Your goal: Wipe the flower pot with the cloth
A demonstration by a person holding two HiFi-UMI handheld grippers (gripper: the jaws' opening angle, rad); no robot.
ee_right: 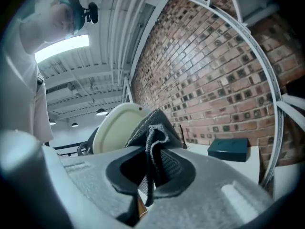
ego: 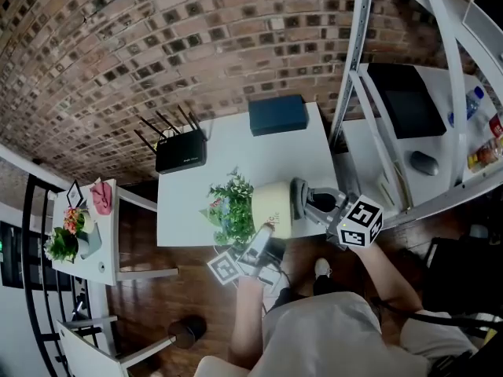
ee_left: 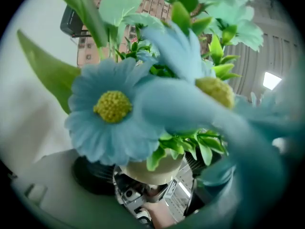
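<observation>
Wiping job here. The flower pot is tipped on its side just below the middle of the head view, over the near edge of the white table. Its mouth points to the left of the frame and the flowers and leaves spill out that way.

The grey cloth sits against the pot's right-hand end. My right gripper is clamped on it. In the right gripper view the fabric is bunched up between the jaws and its far fold lies against the cream wall of the pot.

My left gripper comes up from the bottom of the frame to the pot's rim, jaws clenched. Its own view is basically all blue petals and green leaves right up against the lens, with the cream pot low in the middle. So I can't tell what exactly it's pinching in there.

Further out on the table there's a black router with its antennas up towards the upper left. A dark teal box sits at the far edge. Behind all that, the brick wall fills the top of the picture.
</observation>
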